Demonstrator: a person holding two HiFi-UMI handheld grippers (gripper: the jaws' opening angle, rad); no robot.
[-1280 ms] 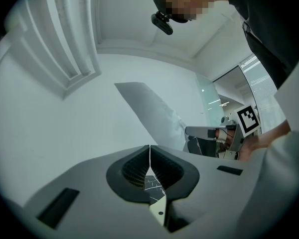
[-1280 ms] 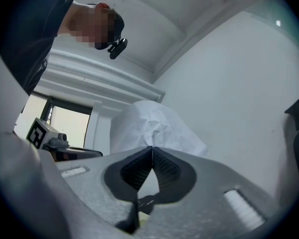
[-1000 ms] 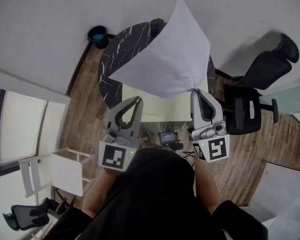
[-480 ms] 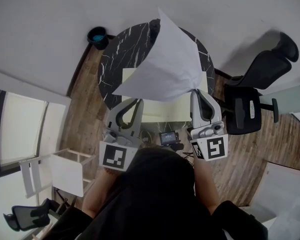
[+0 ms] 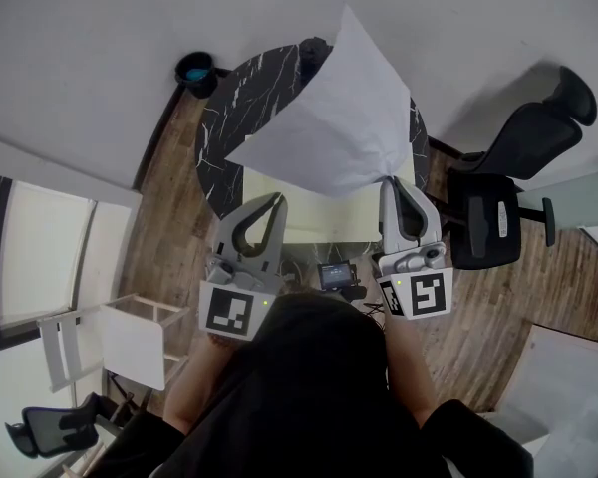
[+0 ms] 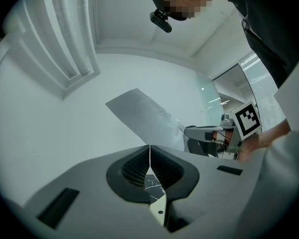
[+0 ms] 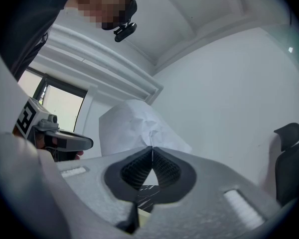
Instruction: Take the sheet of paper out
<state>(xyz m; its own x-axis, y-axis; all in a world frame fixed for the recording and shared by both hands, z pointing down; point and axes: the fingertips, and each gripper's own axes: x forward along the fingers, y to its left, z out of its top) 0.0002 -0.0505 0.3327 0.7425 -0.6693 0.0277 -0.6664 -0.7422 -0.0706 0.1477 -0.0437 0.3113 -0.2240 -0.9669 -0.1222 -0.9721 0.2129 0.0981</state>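
Table (image 5: pixel 229 132) below — paper (image 5: pixel 349 118) in right claw (image 5: pixel 391 180)

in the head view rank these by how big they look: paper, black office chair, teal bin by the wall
1. paper: largest, but it is up nearer the camera, so its lead over the chair is unsure
2. office chair
3. bin: clearly smallest

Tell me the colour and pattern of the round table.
The table is black with thin white veins, clearest in the head view.
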